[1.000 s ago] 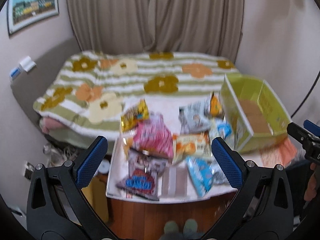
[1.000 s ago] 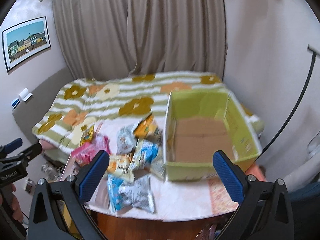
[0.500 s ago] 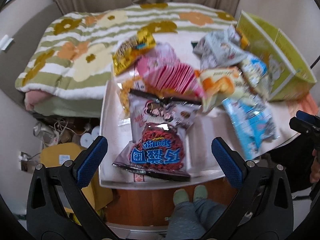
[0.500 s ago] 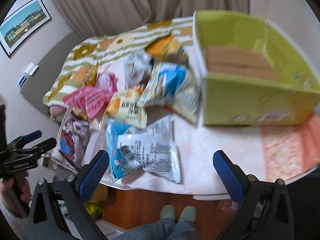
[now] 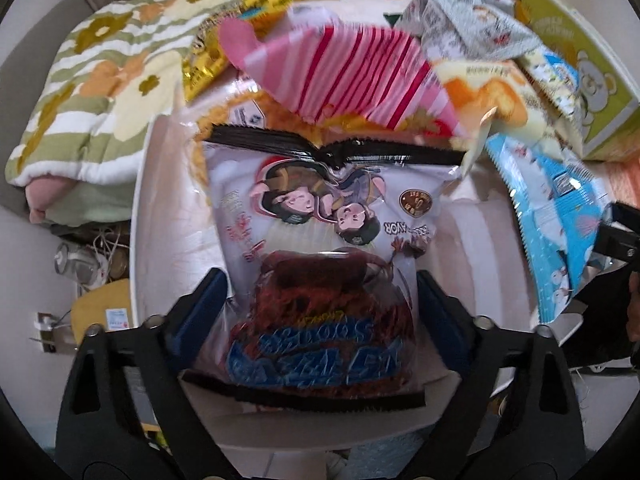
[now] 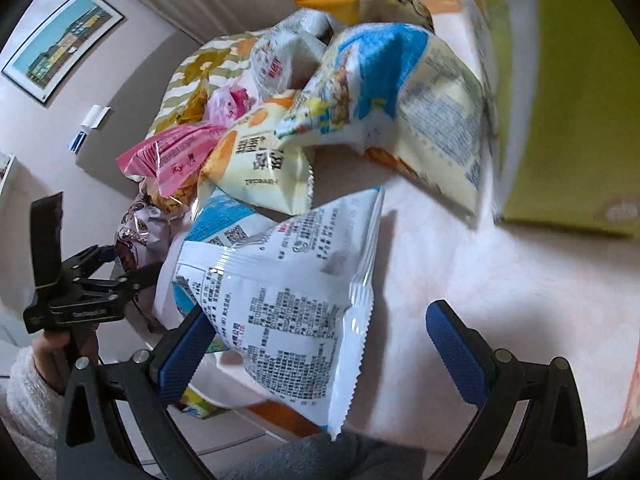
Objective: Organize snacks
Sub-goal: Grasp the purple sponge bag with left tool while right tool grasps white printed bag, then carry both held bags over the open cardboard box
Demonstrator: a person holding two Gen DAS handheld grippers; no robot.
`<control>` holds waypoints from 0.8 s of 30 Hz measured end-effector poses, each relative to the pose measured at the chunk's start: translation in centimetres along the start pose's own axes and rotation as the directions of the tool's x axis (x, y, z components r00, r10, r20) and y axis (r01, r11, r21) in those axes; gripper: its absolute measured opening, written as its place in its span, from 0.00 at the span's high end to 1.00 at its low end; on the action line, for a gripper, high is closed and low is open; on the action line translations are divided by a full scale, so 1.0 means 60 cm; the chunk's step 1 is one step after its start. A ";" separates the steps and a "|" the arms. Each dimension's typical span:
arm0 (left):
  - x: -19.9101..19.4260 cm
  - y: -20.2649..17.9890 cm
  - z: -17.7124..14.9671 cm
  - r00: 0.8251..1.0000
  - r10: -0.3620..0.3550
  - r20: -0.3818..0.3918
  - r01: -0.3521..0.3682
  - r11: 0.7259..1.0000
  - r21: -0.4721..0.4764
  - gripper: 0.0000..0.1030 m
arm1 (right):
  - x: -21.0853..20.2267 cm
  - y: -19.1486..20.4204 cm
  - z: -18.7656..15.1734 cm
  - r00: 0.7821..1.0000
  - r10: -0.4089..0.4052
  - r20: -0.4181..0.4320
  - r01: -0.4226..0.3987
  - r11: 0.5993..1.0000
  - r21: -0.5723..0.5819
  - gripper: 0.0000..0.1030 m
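Left claw (image 5: 320, 308) spread wide, its blue pads flanking the near end of the black-sealed cartoon snack bag (image 5: 320, 240) lying flat on the white desk (image 5: 168, 220). Right claw (image 6: 320, 344) is wide too, straddling the white printed bag (image 6: 288, 284). Behind: pink striped pack (image 5: 352, 76), then the green box (image 5: 592, 80).

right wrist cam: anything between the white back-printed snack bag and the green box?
Nothing. In the right wrist view, only bare pale tablecloth separates the white bag from the green box. The blue-and-yellow bag lies further back, against the box.
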State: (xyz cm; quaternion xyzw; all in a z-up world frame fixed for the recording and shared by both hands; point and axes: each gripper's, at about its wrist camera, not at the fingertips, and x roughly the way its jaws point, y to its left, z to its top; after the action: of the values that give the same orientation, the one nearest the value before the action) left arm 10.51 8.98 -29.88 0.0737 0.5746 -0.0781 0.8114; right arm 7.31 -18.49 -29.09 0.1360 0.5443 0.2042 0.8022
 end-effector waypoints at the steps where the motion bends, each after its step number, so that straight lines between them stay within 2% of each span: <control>1: 0.005 -0.001 0.001 1.000 0.008 -0.006 -0.008 1.000 0.004 0.17 | 0.001 0.002 0.002 1.000 -0.003 -0.001 0.003 1.000 -0.015 0.00; 3: 0.012 -0.001 0.002 1.000 0.025 -0.014 -0.025 1.000 0.012 0.21 | 0.003 0.006 0.004 1.000 0.000 0.001 0.000 0.999 -0.036 0.00; 11: 0.013 -0.006 0.003 0.999 0.041 -0.006 -0.041 0.998 0.038 0.27 | 0.025 0.029 0.015 1.000 0.019 0.024 -0.018 0.998 -0.066 0.02; 12: 0.011 -0.009 0.002 0.999 0.043 -0.005 -0.043 0.998 0.035 0.28 | 0.026 0.031 0.014 0.999 0.034 0.025 -0.032 0.997 -0.073 0.09; 13: 0.011 -0.009 0.002 0.999 0.044 -0.003 -0.044 0.999 0.031 0.28 | 0.026 0.032 0.014 0.998 0.053 0.021 -0.051 0.996 -0.074 0.22; 15: 0.008 -0.014 -0.001 0.999 0.047 0.006 -0.048 0.999 0.027 0.32 | 0.033 0.034 0.010 0.994 0.110 -0.010 -0.111 0.993 -0.051 0.36; 17: 0.002 -0.016 -0.004 0.999 0.049 0.017 -0.049 0.998 0.026 0.36 | 0.035 0.039 0.006 0.992 0.128 -0.010 -0.128 0.991 -0.044 0.48; 21: -0.006 -0.011 -0.007 0.999 0.044 0.032 -0.045 0.999 0.012 0.38 | 0.023 0.033 -0.007 0.990 0.138 0.012 -0.137 0.990 -0.036 0.60; 24: -0.022 -0.006 -0.009 0.997 0.046 0.054 -0.046 0.999 -0.007 0.38 | 0.009 0.030 -0.013 0.989 0.143 0.036 -0.142 0.990 -0.023 0.63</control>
State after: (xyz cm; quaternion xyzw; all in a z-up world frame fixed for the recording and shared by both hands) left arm 9.52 8.79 -28.83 0.0825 0.5506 -0.0598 0.8285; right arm 6.43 -16.62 -29.03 0.1702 0.5161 0.2640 0.7968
